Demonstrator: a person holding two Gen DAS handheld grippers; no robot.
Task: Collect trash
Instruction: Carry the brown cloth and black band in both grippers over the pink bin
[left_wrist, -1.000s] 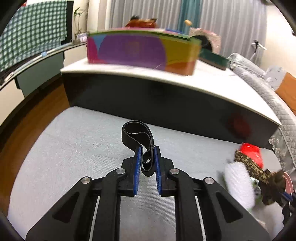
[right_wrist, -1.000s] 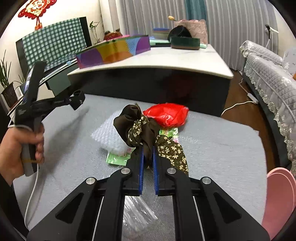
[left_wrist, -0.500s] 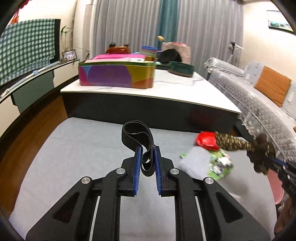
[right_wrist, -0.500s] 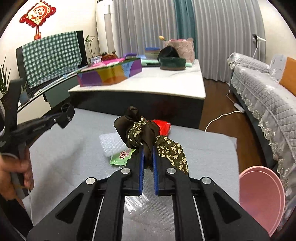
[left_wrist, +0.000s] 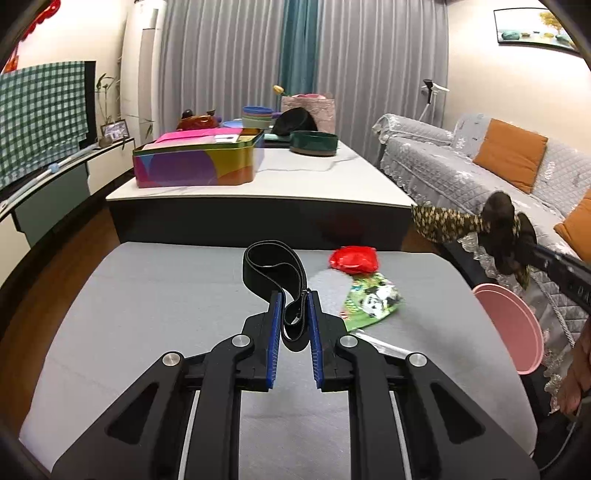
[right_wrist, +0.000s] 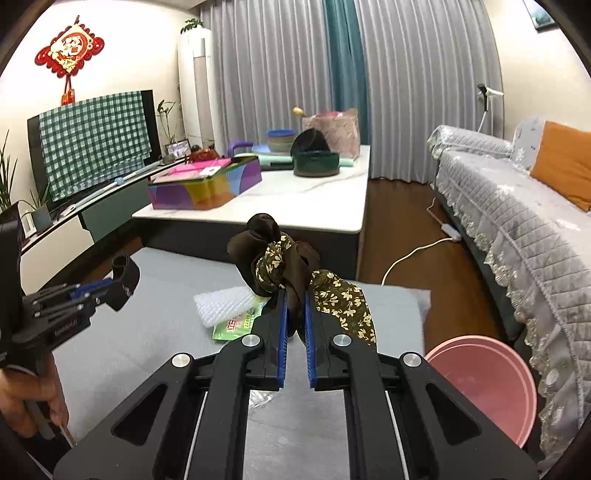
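Note:
My left gripper (left_wrist: 294, 301) is shut on a black elastic band (left_wrist: 271, 267), whose loop sticks up above the blue pads, over the grey mat (left_wrist: 147, 295). My right gripper (right_wrist: 294, 299) is shut on a brown floral cloth (right_wrist: 277, 258), lifted above the mat; the cloth (left_wrist: 465, 223) also shows at the right of the left wrist view. On the mat lie a red bag (left_wrist: 354, 260), a green printed wrapper (left_wrist: 373, 301) and a white bubble-wrap piece (right_wrist: 225, 304). A pink bin (right_wrist: 487, 387) stands on the floor at the mat's right edge.
A low white-topped table (left_wrist: 295, 181) behind the mat carries a colourful tin box (left_wrist: 195, 164), a dark green bowl (left_wrist: 314, 142) and bags. A grey quilted sofa (right_wrist: 517, 221) with orange cushions runs along the right. A person's hand (right_wrist: 29, 398) holds the left gripper's handle.
Both grippers have risen and pulled back from the table, each keeping its item. The pink bin has come into view at the right, and more of the room shows.

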